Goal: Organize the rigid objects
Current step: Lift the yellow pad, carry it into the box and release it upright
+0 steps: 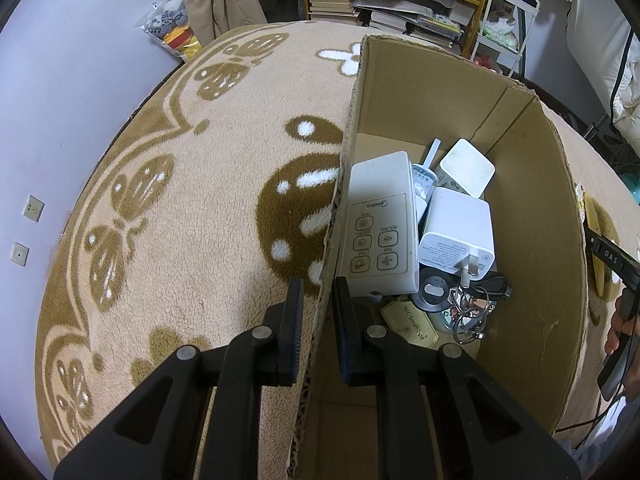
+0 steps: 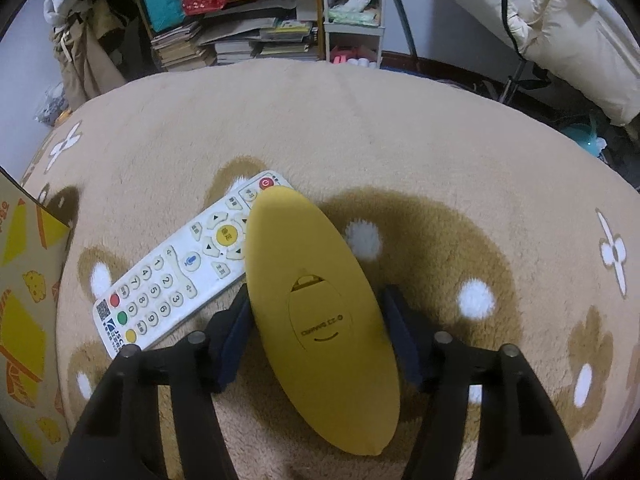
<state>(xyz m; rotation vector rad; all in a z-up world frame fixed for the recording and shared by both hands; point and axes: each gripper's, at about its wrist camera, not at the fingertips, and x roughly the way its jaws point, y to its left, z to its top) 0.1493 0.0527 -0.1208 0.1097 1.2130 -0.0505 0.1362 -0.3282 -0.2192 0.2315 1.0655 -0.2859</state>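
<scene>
On my left camera I read "Midea" on the white remote (image 1: 380, 226) lying in the cardboard box (image 1: 532, 216), and "NFC Smart Card" on a cream tag (image 1: 408, 326) near the key ring (image 1: 468, 312). A white charger (image 1: 456, 236) with fine print I cannot make out lies plug-up beside the remote. My left gripper (image 1: 316, 320) has its fingers clamped on the box's near wall, one finger outside over the fleece blanket (image 1: 180, 200) and one inside.

On my right camera the yellow oval remote (image 2: 316, 276) lies face down, its battery cover showing embossed writing too faint for me to read with confidence. Its long axis runs away from me, leaning slightly left, with the far tip resting over the top of the white numbered remote (image 2: 180, 272), whose corner label reads "JSC". That white remote lies diagonally, power button far right. My right gripper (image 2: 316, 340) straddles the yellow remote's middle: the left finger (image 2: 236, 340) touches its edge, the right finger appears just clear, so the fingers are apart around it.
</scene>
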